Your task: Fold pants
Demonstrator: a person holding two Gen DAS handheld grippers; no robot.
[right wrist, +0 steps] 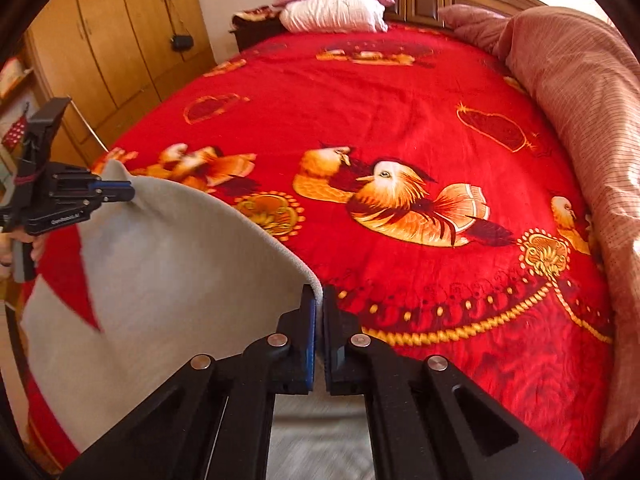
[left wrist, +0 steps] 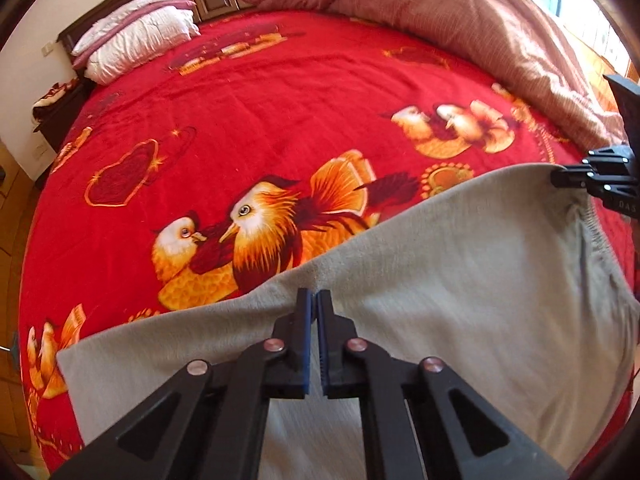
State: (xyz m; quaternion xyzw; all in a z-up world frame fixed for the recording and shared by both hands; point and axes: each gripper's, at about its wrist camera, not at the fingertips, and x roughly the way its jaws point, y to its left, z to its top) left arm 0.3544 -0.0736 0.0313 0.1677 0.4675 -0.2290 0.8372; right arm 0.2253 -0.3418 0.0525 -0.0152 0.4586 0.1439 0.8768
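Note:
Grey pants (left wrist: pixel 460 280) lie over the near part of a red bed cover, with their far edge lifted. My left gripper (left wrist: pixel 315 300) is shut on that edge, the cloth pinched between its blue pads. At the right of this view my right gripper (left wrist: pixel 560 178) grips the corner by the elastic waistband. In the right wrist view the pants (right wrist: pixel 180 280) hang in a raised curve. My right gripper (right wrist: pixel 319 294) is shut on the edge there, and my left gripper (right wrist: pixel 128 192) holds the other corner at the far left.
The red bed cover (left wrist: pixel 280 100) with bird and heart prints spreads out ahead. A pink quilt (right wrist: pixel 580 120) is heaped along the right side. Pillows (right wrist: pixel 332 4) rest by the dark headboard. A wooden wardrobe (right wrist: pixel 120 32) stands at the left.

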